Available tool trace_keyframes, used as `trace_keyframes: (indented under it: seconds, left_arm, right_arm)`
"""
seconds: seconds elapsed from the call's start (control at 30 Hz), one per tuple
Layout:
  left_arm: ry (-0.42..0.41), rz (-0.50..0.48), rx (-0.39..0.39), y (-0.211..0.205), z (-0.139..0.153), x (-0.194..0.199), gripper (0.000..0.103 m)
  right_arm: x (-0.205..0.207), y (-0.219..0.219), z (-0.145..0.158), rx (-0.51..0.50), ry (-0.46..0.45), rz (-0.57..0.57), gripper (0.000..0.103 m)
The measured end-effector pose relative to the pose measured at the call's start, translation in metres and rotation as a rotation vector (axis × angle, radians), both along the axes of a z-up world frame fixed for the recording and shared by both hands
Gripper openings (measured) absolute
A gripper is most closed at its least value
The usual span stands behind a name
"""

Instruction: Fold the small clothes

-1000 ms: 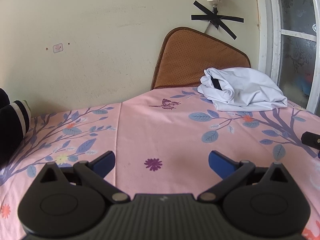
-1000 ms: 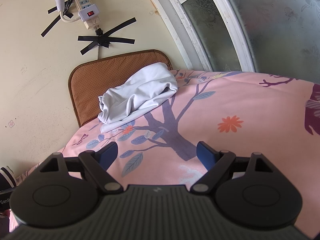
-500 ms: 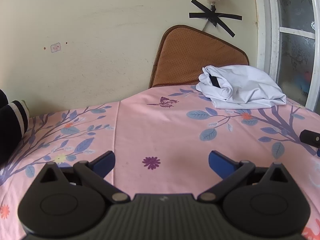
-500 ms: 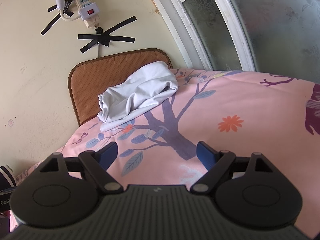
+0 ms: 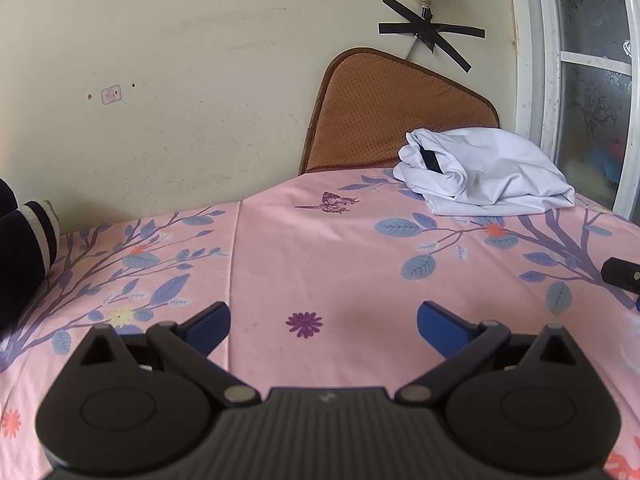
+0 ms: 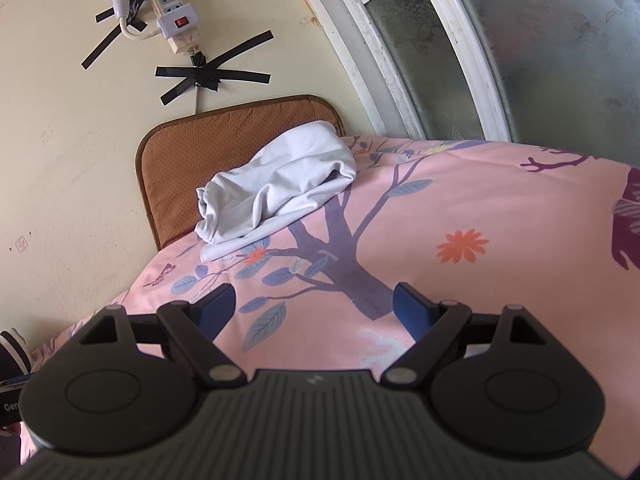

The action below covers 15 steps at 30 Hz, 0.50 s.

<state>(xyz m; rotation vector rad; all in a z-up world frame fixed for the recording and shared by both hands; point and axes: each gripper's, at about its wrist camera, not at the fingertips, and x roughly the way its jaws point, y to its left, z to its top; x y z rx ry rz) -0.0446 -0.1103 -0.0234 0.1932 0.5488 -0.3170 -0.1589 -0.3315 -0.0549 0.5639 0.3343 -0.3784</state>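
Note:
A pale white garment (image 5: 484,174) lies bunched and loosely folded at the far right of the pink floral sheet (image 5: 320,256), against a brown cushion. The right wrist view has the same garment (image 6: 276,186) ahead and slightly left. My left gripper (image 5: 323,320) is open over bare sheet, well short of the garment, nothing between its blue fingertips. My right gripper (image 6: 314,305) is also open and empty, above the printed purple tree trunk. A black part of the right gripper (image 5: 622,274) pokes in at the left view's right edge.
A brown perforated cushion (image 5: 384,120) leans on the cream wall behind the garment. A dark striped-cuff cloth (image 5: 24,248) lies at the sheet's left edge. A power strip (image 6: 174,8) is taped to the wall. A frosted window (image 6: 540,52) borders the right side.
Both views have shifted only slightly; the left gripper drifted a little, so the garment sits marginally higher in frame. Both grippers stayed open and empty.

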Motion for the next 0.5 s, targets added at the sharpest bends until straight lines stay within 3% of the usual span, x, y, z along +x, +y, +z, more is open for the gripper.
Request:
trace_keyframes:
  seconds: [0.23, 0.5]
  left_arm:
    - [-0.054, 0.046, 0.009, 0.0032, 0.0056, -0.0019, 0.103]
    - [-0.089, 0.03, -0.004, 0.0035, 0.0105, -0.0082, 0.103]
  right_arm:
    - [-0.0005, 0.0002, -0.0004, 0.001, -0.002, -0.002, 0.088]
    - [-0.0009, 0.0003, -0.0001, 0.001, -0.003, -0.003, 0.088]
